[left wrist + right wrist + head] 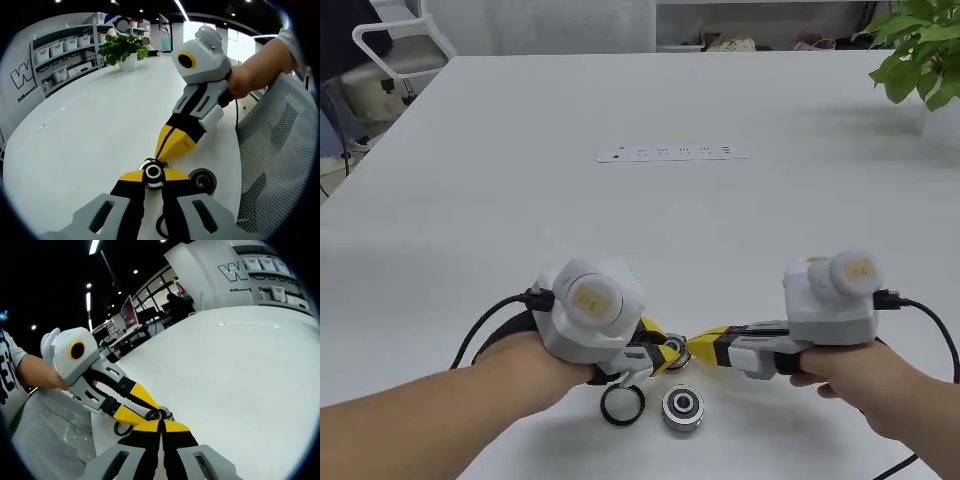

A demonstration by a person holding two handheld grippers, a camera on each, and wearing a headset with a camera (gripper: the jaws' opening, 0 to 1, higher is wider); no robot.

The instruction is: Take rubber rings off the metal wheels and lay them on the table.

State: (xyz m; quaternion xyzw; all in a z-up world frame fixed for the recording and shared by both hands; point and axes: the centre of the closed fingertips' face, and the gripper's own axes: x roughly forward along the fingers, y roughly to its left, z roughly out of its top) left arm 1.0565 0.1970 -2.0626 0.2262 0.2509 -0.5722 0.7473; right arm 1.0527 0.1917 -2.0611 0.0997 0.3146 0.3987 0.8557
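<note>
Clamped on two opposite sides of a small silver metal wheel with a black rubber rim: the yellow tips of the left tongs. Meeting that same wheel head-on from the other side, the right tongs, yellow tips pressed together and touching the black rim; cannot tell whether pinching any rubber there. Nearer the person in the head view, flat on the white surface, a loose black rubber ring, just below the body of the left tongs and apart from both pairs of tips. Just beside that ring, to its right and not touching it, a second silver metal wheel with a dark centre, also lying flat, roughly under the spot where the two pairs of tips meet. Behind the tools, the left hand wrapped around one white housing and the right hand around the other, with a black cable trailing off toward the near edge. Farther out across the surface, well apart from the work, a long white power strip. At the far right corner, a green leafy plant; past the far left edge, a white chair. In the left gripper view, a grey mesh chair back beside the right arm.
</note>
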